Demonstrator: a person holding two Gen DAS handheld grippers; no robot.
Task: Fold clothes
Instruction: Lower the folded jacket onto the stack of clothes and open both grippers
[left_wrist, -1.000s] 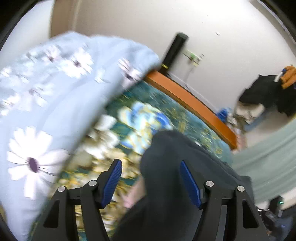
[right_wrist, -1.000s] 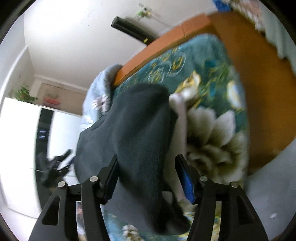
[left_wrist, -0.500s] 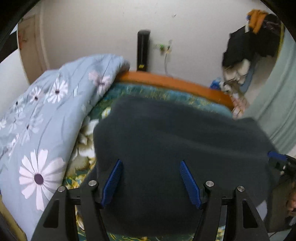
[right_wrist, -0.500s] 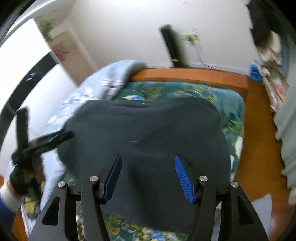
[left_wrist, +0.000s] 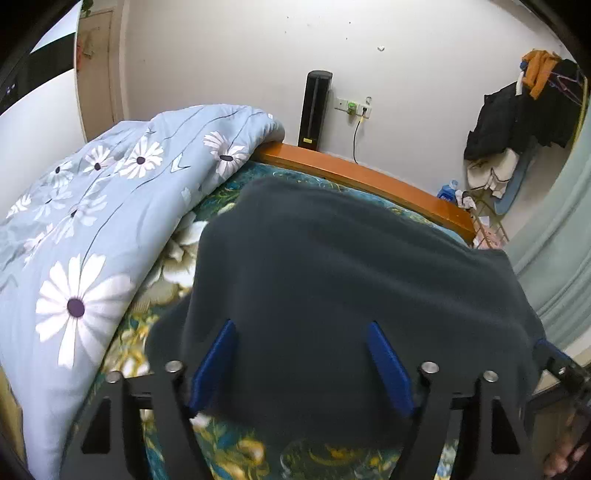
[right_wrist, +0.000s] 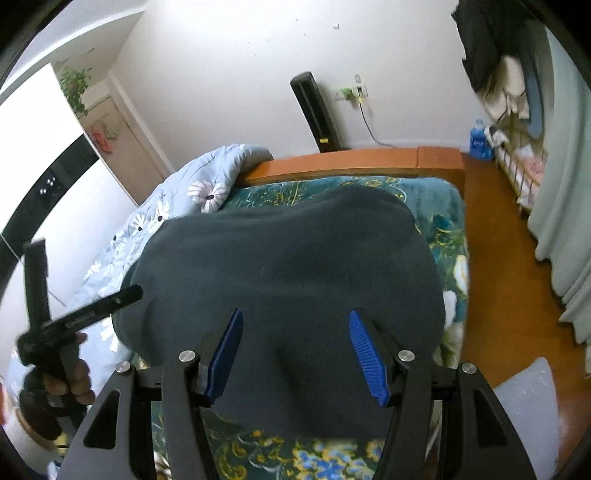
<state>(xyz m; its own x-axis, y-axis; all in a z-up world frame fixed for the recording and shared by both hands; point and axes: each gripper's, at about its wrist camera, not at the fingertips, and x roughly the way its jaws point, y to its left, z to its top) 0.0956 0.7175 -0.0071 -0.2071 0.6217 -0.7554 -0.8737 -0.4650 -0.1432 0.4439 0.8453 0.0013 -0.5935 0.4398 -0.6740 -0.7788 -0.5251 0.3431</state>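
your left tongs (left_wrist: 301, 363) point level across the bed (left_wrist: 354, 177), blue pads spread apart, holding nothing. your right tongs (right_wrist: 295, 356) point the same way, pads likewise apart and empty. the dark garment (right_wrist: 288, 280) lies spread on the floral cover (right_wrist: 448, 236), beside the quilt (left_wrist: 92, 206). your left hand (right_wrist: 72, 380) grips its handle, left of the garment.
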